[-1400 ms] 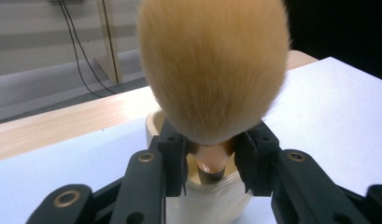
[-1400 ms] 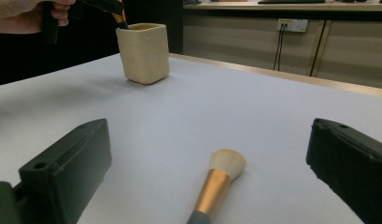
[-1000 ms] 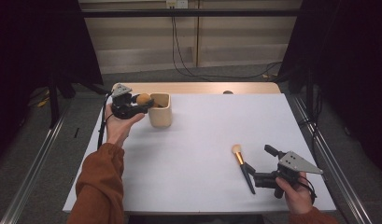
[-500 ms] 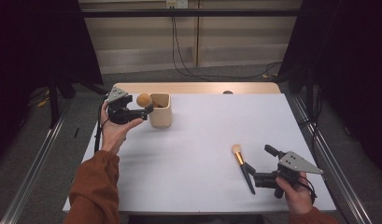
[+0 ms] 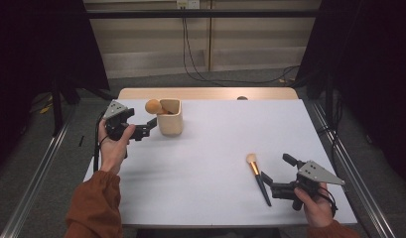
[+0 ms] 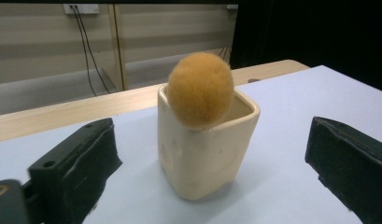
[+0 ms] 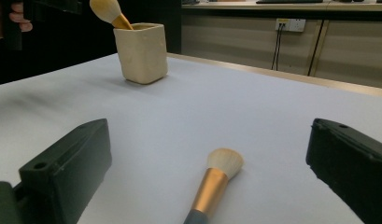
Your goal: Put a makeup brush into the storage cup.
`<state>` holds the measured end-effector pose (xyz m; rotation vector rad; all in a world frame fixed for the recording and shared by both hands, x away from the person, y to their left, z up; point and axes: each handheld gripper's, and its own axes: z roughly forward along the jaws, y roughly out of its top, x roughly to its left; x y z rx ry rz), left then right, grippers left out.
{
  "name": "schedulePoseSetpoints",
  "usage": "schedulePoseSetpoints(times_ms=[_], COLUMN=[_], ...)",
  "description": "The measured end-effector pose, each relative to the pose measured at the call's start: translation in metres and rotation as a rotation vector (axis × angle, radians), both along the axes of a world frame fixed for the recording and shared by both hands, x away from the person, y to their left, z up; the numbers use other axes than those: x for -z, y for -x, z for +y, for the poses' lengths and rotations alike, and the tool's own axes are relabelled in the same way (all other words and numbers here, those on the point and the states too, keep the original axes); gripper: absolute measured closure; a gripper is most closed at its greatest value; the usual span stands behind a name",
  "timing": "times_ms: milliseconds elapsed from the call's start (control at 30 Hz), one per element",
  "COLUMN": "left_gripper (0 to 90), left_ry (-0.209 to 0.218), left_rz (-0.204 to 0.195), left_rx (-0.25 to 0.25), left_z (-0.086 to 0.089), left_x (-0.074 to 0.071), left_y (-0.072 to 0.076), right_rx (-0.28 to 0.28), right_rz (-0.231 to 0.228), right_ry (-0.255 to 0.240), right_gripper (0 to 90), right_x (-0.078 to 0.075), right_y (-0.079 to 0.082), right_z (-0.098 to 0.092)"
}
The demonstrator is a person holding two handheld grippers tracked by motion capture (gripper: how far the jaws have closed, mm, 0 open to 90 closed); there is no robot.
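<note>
I see the white table (image 5: 205,163) with two makeup brushes in play, and I judge the job to be putting both into the cream holder (image 5: 170,117) standing near the far left of the table. The first part looks done: the orange brush (image 5: 153,106) stands head-up in the holder, its fluffy head leaning over the rim on my left gripper's side. My left gripper (image 5: 141,130) sits just beside the holder, its jaws having just been opening and now spread wide with nothing pressed between them; in the left gripper view the holder (image 6: 205,144) and brush head (image 6: 201,88) stand between the pads but untouched.

The second brush (image 5: 258,177), pale head and gold ferrule on a dark handle, lies flat near the right front of the table. My right gripper (image 5: 270,189) rests at its handle end with jaws released, the brush (image 7: 214,184) lying between them and ungrasped.

The next move, I judge, calls for closing the right jaws on that handle, lifting, and carrying it across to the holder, while my left gripper backs clear.

I can read no brand, label or writing on any of these things.
</note>
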<state>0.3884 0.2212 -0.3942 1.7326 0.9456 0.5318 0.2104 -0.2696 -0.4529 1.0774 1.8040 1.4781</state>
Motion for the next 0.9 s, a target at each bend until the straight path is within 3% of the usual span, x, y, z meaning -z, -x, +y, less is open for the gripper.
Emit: schedulePoseSetpoints(times_ms=[167, 433, 633, 900], left_gripper=[4.0, 5.1, 3.9, 3.5], left_ry=[-0.001, 0.002, -0.023, -0.017], left_rz=[-0.023, -0.019, -0.059, -0.080], left_rx=[0.016, 0.044, 0.054, 0.048], left_z=[0.003, 0.005, 0.005, 0.011], left_x=[0.000, 0.009, 0.007, 0.011], left_y=[0.010, 0.028, 0.043, 0.068], right_rx=[-0.002, 0.002, 0.000, -0.001], right_rz=[0.006, 0.015, 0.016, 0.014], right_ry=[0.002, -0.005, -0.008, -0.006], right_gripper=[0.0, 0.0, 0.0, 0.0], right_x=[0.000, -0.001, -0.002, -0.002], right_y=[0.001, 0.002, 0.003, 0.003], right_z=[0.000, -0.003, -0.002, -0.003])
